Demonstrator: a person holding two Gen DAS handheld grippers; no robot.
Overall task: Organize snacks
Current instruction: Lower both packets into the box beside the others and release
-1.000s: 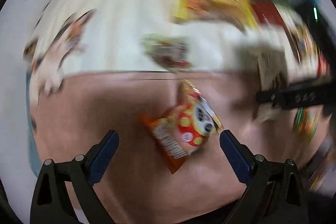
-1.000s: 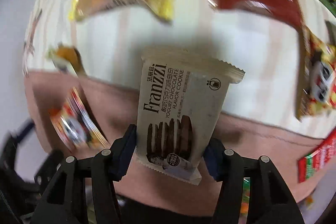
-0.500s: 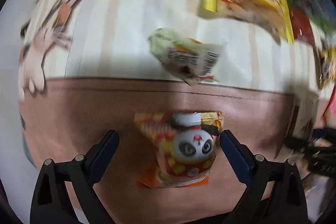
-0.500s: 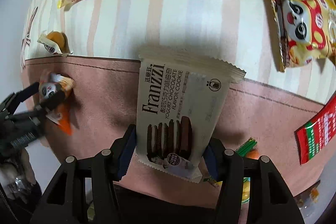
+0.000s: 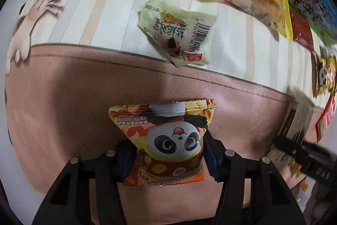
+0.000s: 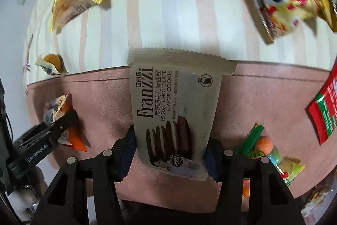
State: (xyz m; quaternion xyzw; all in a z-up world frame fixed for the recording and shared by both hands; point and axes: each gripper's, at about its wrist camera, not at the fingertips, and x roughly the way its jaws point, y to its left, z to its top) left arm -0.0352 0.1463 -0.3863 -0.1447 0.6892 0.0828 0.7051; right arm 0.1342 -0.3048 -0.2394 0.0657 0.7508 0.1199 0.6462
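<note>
While our left gripper (image 5: 168,158) pinches a small panda snack packet (image 5: 166,140), our right gripper (image 6: 169,158) clamps the Franzzi cookie pack (image 6: 174,111). Both hover above a pink-bordered striped cloth (image 5: 84,85) scattered with snacks.

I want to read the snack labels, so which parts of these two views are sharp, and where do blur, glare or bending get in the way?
Left wrist view: panda packet in the left claw sharp with slight glare; right edge motion-blurred. Right wrist view: cookie pack in the right claw crisp; top corners smeared. Fisheye bends both rims.
</note>
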